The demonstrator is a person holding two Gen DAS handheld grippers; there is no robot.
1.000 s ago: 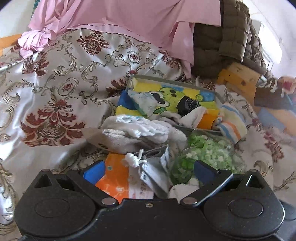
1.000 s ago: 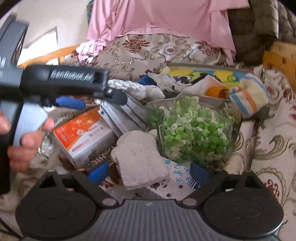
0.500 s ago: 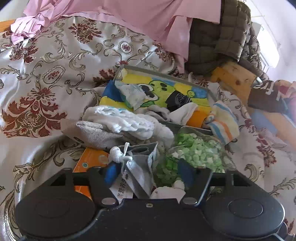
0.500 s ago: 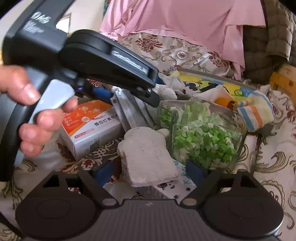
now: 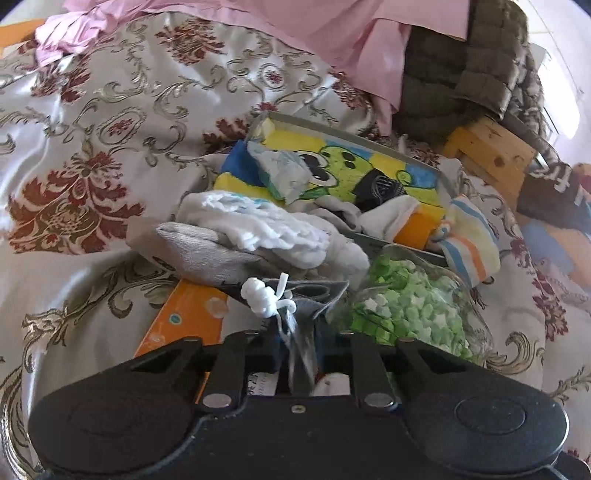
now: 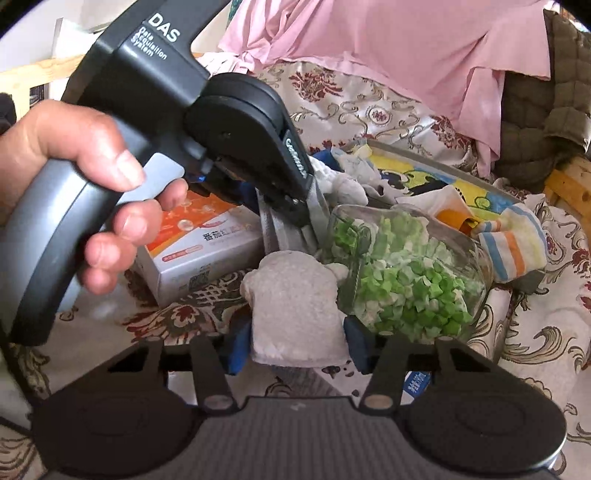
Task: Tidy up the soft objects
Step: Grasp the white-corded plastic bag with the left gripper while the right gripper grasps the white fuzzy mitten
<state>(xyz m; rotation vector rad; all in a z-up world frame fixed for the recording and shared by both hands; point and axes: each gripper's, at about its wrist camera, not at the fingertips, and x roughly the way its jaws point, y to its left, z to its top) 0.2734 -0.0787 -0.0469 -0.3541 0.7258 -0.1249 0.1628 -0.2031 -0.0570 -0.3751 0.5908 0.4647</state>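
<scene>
On the patterned bedspread lies a pile of soft things. My left gripper (image 5: 299, 350) has its jaws closing, with the pads pressed on a grey face mask (image 5: 314, 295) that has knotted white ear loops (image 5: 260, 295). The right wrist view shows the same left gripper (image 6: 295, 206) biting the mask (image 6: 288, 232), held by a hand (image 6: 92, 184). My right gripper (image 6: 295, 345) is closing around a white fuzzy cloth (image 6: 291, 314). Its blue pads (image 6: 238, 347) stand at the cloth's two sides without visibly squeezing it.
A clear container of green paper stars (image 6: 406, 280) lies right of the cloth, and an orange-and-white box (image 6: 207, 243) lies left. Behind is a tray (image 5: 332, 125) with a cartoon liner, socks and a striped sock (image 5: 469, 240). Pink fabric (image 5: 332, 33) and an olive quilt (image 5: 461, 74) lie beyond.
The left jaws went from wide open to shut on the grey mask. The right jaws narrowed around the white cloth. In the right wrist view the left gripper came closer and looms larger.
</scene>
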